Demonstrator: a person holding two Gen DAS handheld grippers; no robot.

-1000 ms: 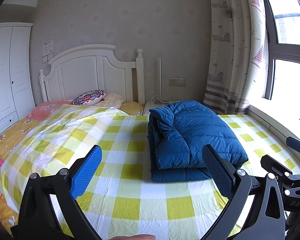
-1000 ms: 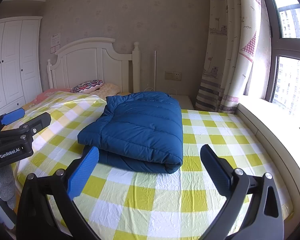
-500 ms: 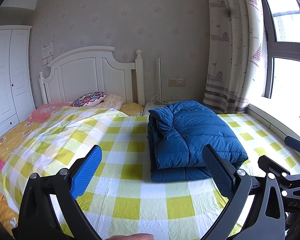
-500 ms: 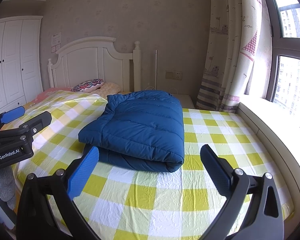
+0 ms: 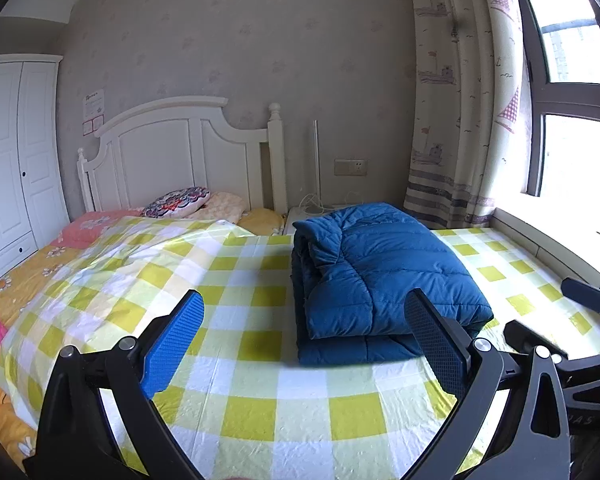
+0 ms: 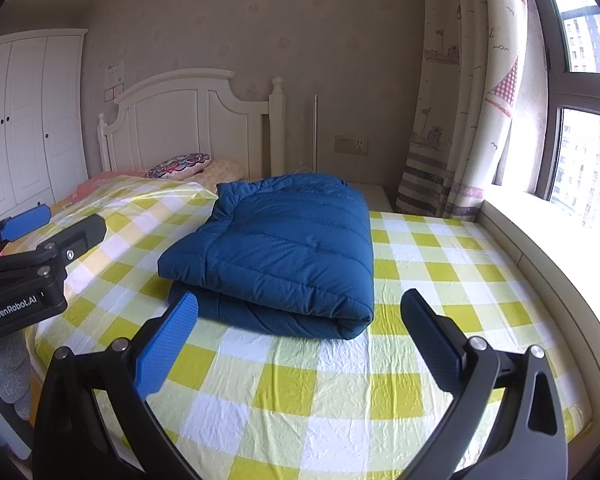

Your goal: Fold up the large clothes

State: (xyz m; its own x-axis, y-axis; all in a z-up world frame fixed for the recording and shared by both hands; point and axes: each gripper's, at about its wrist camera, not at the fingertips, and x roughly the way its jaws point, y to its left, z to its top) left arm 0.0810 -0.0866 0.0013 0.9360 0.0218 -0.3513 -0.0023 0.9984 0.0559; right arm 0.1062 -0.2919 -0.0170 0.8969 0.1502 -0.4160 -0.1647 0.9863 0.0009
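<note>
A blue padded jacket (image 5: 380, 276) lies folded into a thick rectangle on the yellow-and-white checked bed sheet (image 5: 252, 312). It also shows in the right wrist view (image 6: 284, 252). My left gripper (image 5: 304, 324) is open and empty, held above the sheet, short of the jacket's near left corner. My right gripper (image 6: 300, 328) is open and empty, held just in front of the jacket's near folded edge. Neither gripper touches the jacket. The left gripper's body shows at the left of the right wrist view (image 6: 28, 264).
A white headboard (image 5: 180, 152) and pillows (image 5: 180, 206) stand at the far end. A white wardrobe (image 5: 16, 148) is at the left. A curtain (image 5: 460, 100) and a window sill (image 5: 556, 240) run along the right. A bedside cabinet (image 6: 374, 196) stands behind the jacket.
Both grippers have drifted back slightly and tilted a little. The jacket has not moved. Both grippers stay open.
</note>
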